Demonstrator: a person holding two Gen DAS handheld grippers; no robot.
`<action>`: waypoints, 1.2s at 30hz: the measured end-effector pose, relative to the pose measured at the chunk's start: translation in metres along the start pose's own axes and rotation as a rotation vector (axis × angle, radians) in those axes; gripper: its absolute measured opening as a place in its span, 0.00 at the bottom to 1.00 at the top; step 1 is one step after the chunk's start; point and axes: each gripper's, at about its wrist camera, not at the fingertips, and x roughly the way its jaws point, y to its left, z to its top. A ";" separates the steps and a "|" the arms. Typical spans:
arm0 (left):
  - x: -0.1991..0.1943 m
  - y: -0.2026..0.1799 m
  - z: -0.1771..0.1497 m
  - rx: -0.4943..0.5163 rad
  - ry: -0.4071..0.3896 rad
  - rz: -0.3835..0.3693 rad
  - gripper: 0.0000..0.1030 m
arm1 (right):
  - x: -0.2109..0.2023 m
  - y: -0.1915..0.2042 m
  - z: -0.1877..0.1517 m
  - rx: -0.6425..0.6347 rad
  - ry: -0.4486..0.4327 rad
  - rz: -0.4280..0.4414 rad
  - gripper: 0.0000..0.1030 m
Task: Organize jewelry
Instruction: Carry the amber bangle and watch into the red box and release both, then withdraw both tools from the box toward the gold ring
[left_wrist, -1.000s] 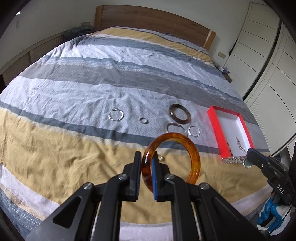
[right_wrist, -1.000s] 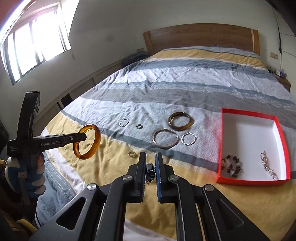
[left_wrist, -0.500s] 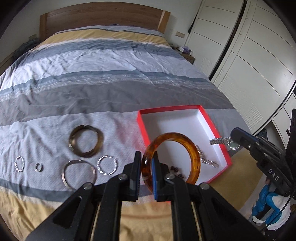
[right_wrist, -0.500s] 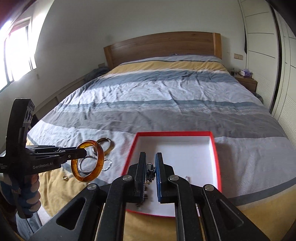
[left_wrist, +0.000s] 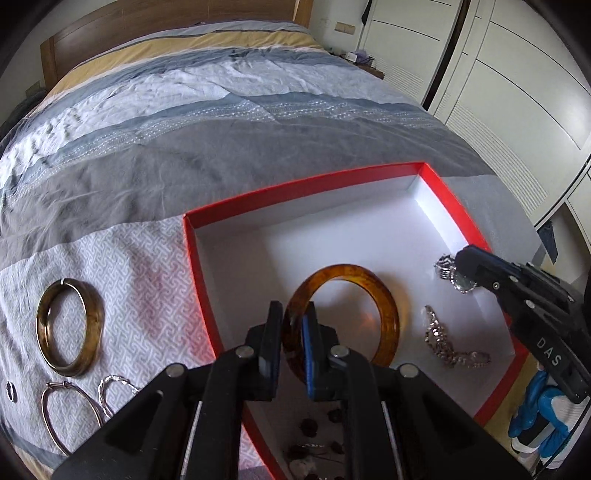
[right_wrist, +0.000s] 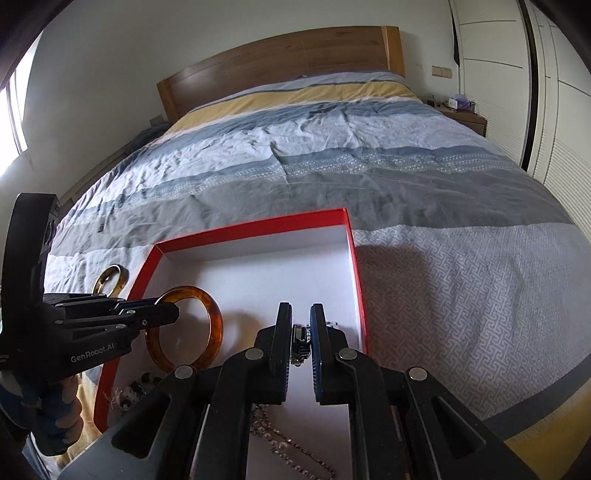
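Amber bangle (left_wrist: 373, 295), clamped upright in my left gripper (left_wrist: 291, 343), hangs over the red box (left_wrist: 306, 190) for release; my right gripper (right_wrist: 301, 334) pinches a silver watch (right_wrist: 300, 341) there too.

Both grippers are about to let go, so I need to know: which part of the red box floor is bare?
The red box is bare across its far half, between the far wall and the amber bangle. The near end is crowded: silver chain at the near right, dark beads at the near left, watch by the right wall.
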 end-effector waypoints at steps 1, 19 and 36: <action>0.001 -0.001 0.000 0.006 0.003 -0.002 0.09 | 0.003 -0.001 -0.002 -0.001 0.006 -0.002 0.10; -0.071 -0.012 -0.006 0.001 -0.081 -0.018 0.28 | -0.077 0.004 0.004 0.012 -0.058 -0.075 0.37; -0.327 0.104 -0.139 -0.144 -0.216 0.246 0.28 | -0.266 0.105 -0.045 0.031 -0.222 0.040 0.43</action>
